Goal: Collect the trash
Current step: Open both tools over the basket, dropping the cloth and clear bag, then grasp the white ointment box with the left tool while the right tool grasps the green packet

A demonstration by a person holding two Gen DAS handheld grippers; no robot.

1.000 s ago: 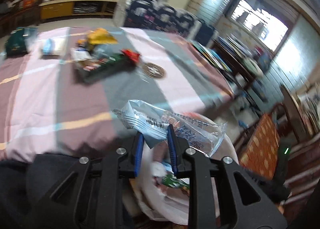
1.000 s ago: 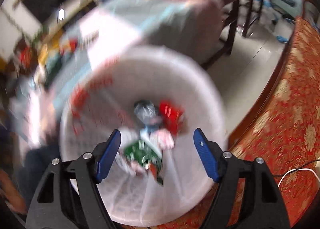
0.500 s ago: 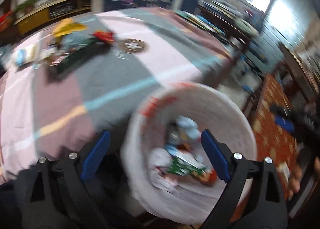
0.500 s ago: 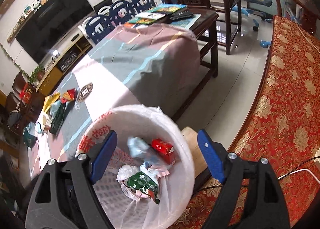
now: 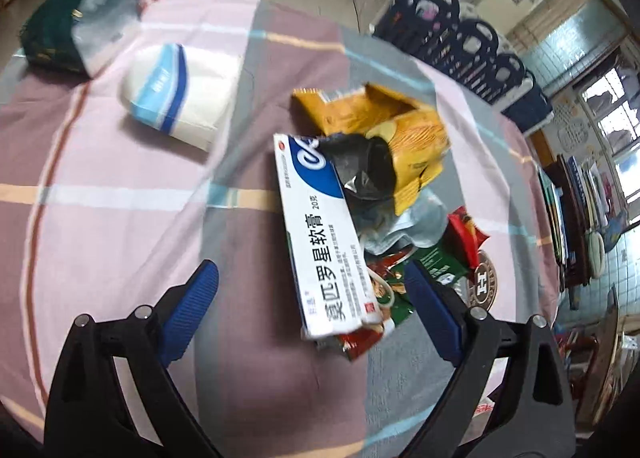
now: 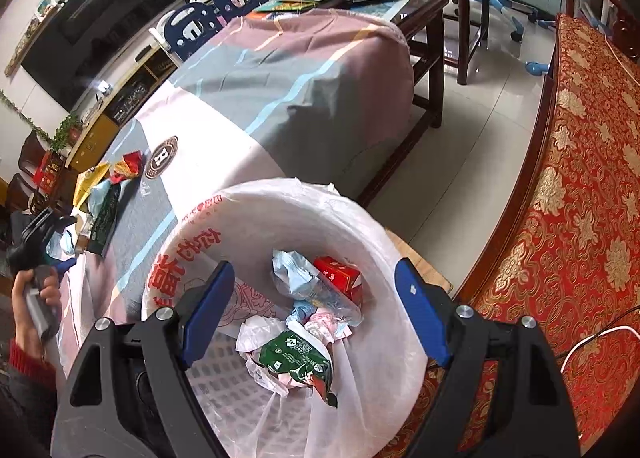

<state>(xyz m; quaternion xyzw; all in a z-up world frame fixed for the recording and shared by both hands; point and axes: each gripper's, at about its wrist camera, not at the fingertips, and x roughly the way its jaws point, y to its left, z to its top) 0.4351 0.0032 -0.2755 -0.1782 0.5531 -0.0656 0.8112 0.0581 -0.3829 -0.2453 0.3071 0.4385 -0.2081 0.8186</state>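
while my left claw (image 5: 310,304) hangs wide and empty over the white ointment box (image 5: 320,238) on the surface (image 5: 120,238), closing low could snag the wrappers (image 5: 384,298) under it and scatter them. my right claw (image 6: 316,314), also wide, hovers over the lined bin (image 6: 248,210); only its camera shows trash already inside.

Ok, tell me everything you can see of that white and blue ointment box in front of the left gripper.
The ointment box is a long, flat carton, apparently card, white with a blue band near its far end and large dark Chinese lettering plus "20" on the face. It lies lengthwise on the pile of wrappers, its near end open or crumpled over a red and green packet. A crumpled dark wrapper overlaps its far right edge. It sits between the open fingers of the left gripper, untouched.
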